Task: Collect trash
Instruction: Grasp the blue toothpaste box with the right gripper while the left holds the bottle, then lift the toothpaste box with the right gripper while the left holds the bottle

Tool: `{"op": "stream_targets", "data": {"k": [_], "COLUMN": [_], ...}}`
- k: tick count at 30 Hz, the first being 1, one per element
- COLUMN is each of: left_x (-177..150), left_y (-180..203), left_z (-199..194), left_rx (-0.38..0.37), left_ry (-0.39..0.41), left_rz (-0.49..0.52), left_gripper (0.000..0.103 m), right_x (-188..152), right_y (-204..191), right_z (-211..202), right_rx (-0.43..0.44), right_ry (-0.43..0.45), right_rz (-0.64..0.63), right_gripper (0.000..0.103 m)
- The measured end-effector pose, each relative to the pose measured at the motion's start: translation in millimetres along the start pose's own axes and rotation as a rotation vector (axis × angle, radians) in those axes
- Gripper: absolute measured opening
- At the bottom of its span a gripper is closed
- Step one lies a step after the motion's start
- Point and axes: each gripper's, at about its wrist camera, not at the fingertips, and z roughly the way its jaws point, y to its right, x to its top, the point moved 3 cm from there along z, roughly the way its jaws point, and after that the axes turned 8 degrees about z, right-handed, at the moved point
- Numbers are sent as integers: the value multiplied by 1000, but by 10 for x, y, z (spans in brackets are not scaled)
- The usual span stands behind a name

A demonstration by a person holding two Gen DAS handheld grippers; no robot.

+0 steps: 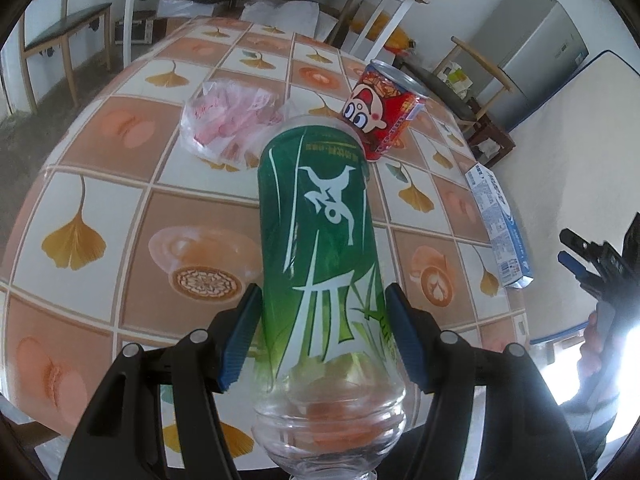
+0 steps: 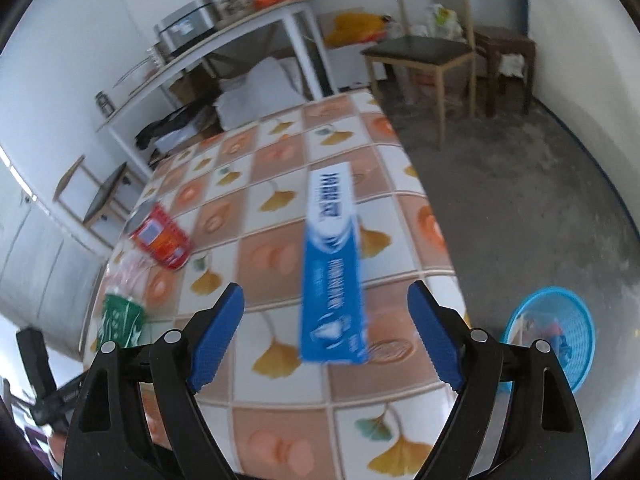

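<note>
A green-labelled plastic bottle (image 1: 320,240) is being clamped by the left gripper (image 1: 320,340) above the table (image 1: 120,208), the right gripper (image 2: 326,336) is being held wide apart, empty, over the blue box (image 2: 332,264), red can (image 1: 380,116) beyond the bottle.

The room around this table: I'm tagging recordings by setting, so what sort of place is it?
Probably a home dining or kitchen area: a table under a patterned cloth, wooden chairs, a fridge and a rice cooker on a side shelf.
</note>
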Motion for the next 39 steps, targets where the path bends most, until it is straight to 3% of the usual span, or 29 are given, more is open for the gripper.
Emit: {"op": "stream_targets", "data": {"k": [10, 20, 23, 27, 33, 39], "left_x": [-3, -16, -18, -16, -17, -45], "left_y": [3, -1, 1, 10, 36, 46], "left_z": [-5, -18, -27, -31, -23, -28], "left_rx": [6, 8, 14, 21, 36, 32], "left_ry": [23, 32, 33, 32, 32, 30], "left_rz": [8, 9, 9, 9, 8, -1], "left_gripper": [62, 62, 62, 62, 62, 61], "right_x": [129, 105, 50, 7, -112, -503], "right_y": [178, 30, -4, -1, -26, -198], "right_z": [346, 652, 789, 862, 709, 427], "right_rx": [7, -53, -84, -117, -107, -45], "right_ry": [-95, -148, -155, -145, -154, -188], "right_rz": [72, -35, -60, -71, -68, -99], "right_gripper": [80, 79, 70, 46, 45, 45]}}
